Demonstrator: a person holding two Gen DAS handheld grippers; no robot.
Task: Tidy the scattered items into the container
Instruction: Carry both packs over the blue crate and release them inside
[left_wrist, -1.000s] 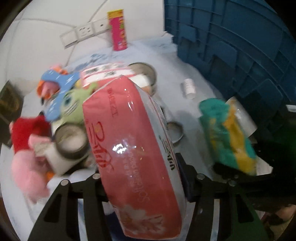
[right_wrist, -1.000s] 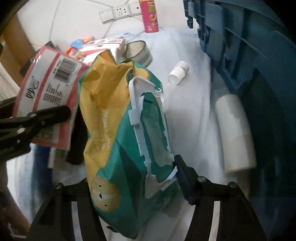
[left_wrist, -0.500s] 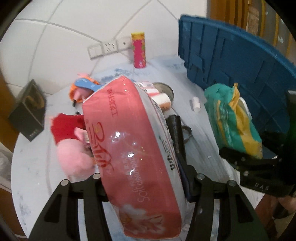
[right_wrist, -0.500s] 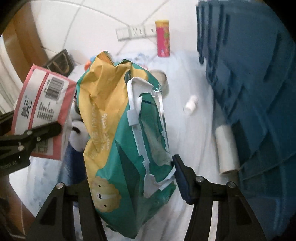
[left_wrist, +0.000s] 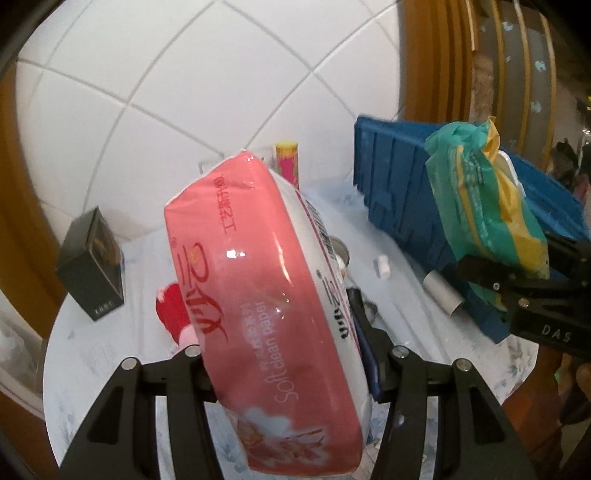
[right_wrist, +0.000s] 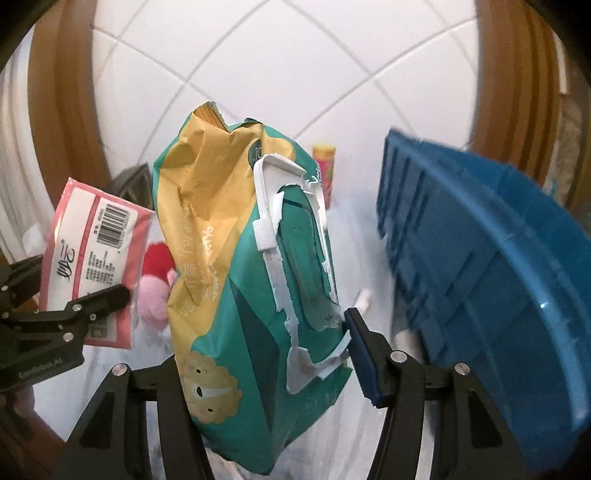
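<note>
My left gripper (left_wrist: 284, 332) is shut on a pink pack of tissue paper (left_wrist: 258, 288), held up above the table. My right gripper (right_wrist: 266, 336) is shut on a green and yellow pack of wet wipes (right_wrist: 243, 266), also lifted clear of the table. The blue crate (left_wrist: 399, 184) stands at the right of the table; in the right wrist view the blue crate (right_wrist: 480, 266) is close on the right. Each view shows the other pack too: the wipes (left_wrist: 484, 206) in front of the crate, the tissue pack (right_wrist: 92, 258) at the left.
On the white round table (left_wrist: 92, 354) lie a red and pink plush toy (left_wrist: 173, 314), a black box (left_wrist: 92, 269), a pink tube (left_wrist: 288, 162) by the tiled wall, a small white bottle (left_wrist: 382, 266), a paper roll (left_wrist: 441, 295) beside the crate and a metal cup (left_wrist: 340, 254).
Both grippers have risen well above the table with their packs and tilted up, so the tiled wall and the crate's rim now show. The table items look smaller and farther below.
</note>
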